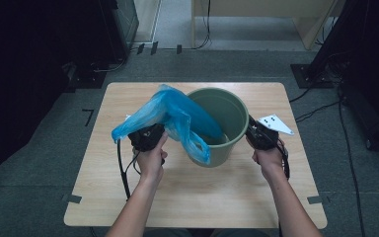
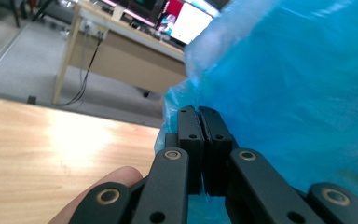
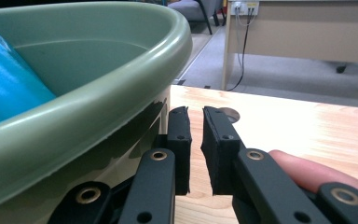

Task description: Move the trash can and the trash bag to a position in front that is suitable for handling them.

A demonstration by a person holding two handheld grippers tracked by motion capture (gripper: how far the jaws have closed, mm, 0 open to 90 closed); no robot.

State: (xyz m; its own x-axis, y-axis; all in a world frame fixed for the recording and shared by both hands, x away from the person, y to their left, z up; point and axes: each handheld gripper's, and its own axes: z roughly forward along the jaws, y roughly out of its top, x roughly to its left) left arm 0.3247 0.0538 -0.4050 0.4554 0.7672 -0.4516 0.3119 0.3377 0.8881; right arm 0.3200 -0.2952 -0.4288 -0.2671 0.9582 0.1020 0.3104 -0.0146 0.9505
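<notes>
A round green bucket [image 1: 233, 101] stands on the middle of the wooden table [image 1: 202, 197]. A blue plastic bag [image 1: 177, 116] hangs across its left rim, partly inside and partly down the outside. My left gripper [image 1: 154, 132] is just left of the bucket, shut on a fold of the bag. In the left gripper view the jaws [image 2: 199, 112] meet with blue film [image 2: 298, 84] pinched between them. My right gripper [image 1: 250, 127] sits against the bucket's right side, under the rim [image 3: 121, 84]. Its jaws [image 3: 195, 112] stand nearly together with only a slim gap and nothing between them.
The table's near half is bare wood in front of the bucket. A light wooden desk [image 1: 256, 15] with cables stands beyond the table on grey carpet. Dark equipment stands [image 1: 345, 54] flank the far corners, and cables run over the floor at the right.
</notes>
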